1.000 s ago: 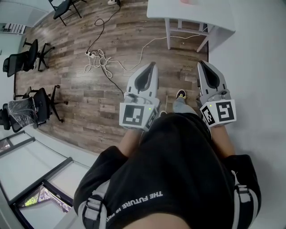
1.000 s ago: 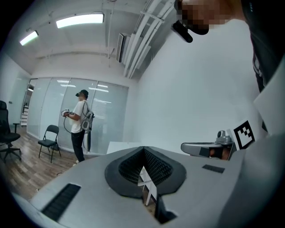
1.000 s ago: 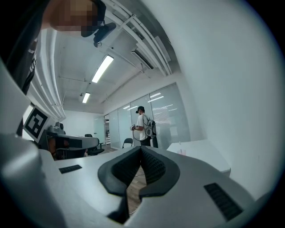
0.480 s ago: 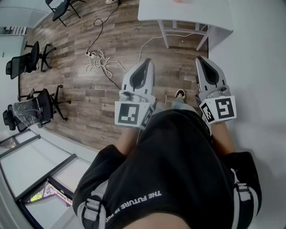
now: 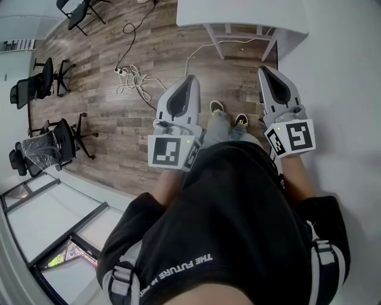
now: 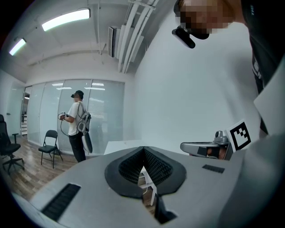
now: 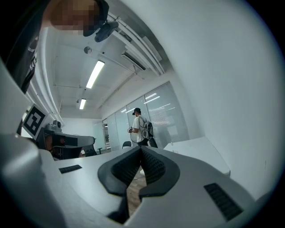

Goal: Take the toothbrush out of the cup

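No toothbrush or cup shows in any view. In the head view my left gripper (image 5: 189, 78) and right gripper (image 5: 264, 70) are held side by side at waist height, pointing forward over the wooden floor (image 5: 119, 113). In both gripper views the jaws of the left gripper (image 6: 143, 149) and the right gripper (image 7: 140, 149) meet at their tips, shut with nothing between them. A white table (image 5: 241, 15) stands just ahead; it also appears as a white table (image 6: 116, 144) in the left gripper view and a white table (image 7: 200, 149) in the right gripper view.
A white wall (image 5: 348, 89) runs along the right. Black office chairs (image 5: 50, 140) stand at the left, and cables with a power strip (image 5: 132, 78) lie on the floor. A glass partition (image 5: 53, 214) is at lower left. Another person (image 6: 78, 124) stands by far glass walls.
The table has drawn nearer in the head view as the person walks forward. Both shoes now show between the grippers. The grippers stay shut and level.
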`<action>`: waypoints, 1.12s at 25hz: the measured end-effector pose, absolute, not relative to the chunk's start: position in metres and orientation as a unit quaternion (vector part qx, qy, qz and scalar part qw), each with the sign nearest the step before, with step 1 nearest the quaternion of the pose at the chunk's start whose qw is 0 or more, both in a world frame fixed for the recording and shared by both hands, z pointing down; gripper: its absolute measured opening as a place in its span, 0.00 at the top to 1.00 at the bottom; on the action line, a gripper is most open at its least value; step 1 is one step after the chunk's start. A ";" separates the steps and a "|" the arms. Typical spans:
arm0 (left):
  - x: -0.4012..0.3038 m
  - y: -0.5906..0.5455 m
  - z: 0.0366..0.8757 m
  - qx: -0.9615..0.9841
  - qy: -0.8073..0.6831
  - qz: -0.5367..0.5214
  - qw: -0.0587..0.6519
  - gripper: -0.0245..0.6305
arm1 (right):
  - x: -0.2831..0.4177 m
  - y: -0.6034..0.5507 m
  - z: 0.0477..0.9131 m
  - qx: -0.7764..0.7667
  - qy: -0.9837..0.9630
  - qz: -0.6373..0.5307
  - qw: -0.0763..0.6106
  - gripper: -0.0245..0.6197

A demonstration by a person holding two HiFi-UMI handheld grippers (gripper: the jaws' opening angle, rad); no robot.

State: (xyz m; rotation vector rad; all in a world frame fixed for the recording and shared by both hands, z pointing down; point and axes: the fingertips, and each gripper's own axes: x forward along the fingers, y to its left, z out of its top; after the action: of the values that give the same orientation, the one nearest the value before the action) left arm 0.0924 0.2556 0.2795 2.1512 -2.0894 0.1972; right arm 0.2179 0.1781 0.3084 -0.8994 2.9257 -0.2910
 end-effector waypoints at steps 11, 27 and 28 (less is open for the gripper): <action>0.080 0.230 0.282 0.725 -0.682 0.057 0.075 0.93 | 0.205 0.160 0.310 -0.301 0.949 -0.097 0.022 0.94; 0.025 0.152 0.283 0.744 -0.663 0.040 0.076 0.93 | 0.151 0.090 0.305 -0.323 0.943 -0.079 0.011 0.94; 0.019 0.148 0.281 0.745 -0.662 0.038 0.074 0.93 | 0.145 0.086 0.302 -0.324 0.943 -0.076 0.010 0.94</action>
State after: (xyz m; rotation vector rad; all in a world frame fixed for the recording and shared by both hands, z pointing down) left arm 0.0191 0.1476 0.2808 2.2346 -1.9872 0.1155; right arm 0.1454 0.0857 0.3016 -1.0113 2.9427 -0.2369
